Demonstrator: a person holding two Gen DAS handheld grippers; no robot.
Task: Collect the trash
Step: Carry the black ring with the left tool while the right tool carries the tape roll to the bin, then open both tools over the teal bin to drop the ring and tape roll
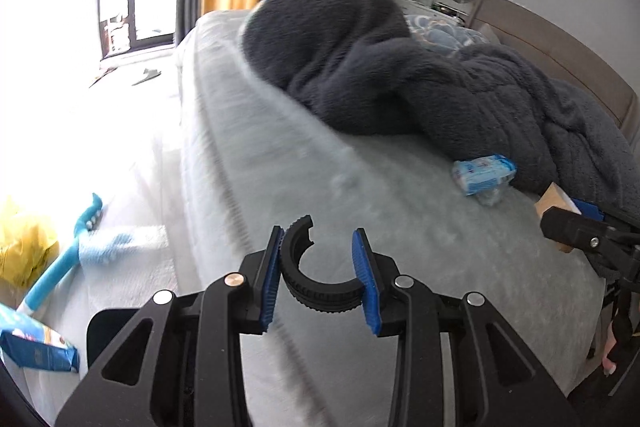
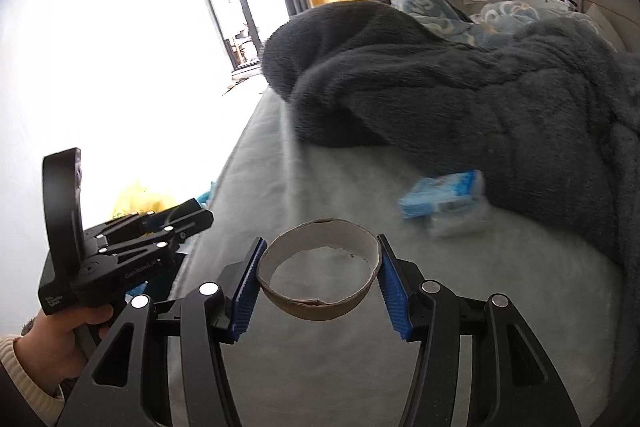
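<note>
The left gripper (image 1: 320,269) clamps a black curved piece (image 1: 316,281); the right gripper (image 2: 320,281) pinches a cardboard ring (image 2: 318,269) (easily crushed) above the bed (image 2: 360,367), so a gentle hold serves best.

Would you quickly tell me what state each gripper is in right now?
Left gripper: shut on a black ribbed half-ring.
Right gripper: shut on a cardboard tube ring.
</note>
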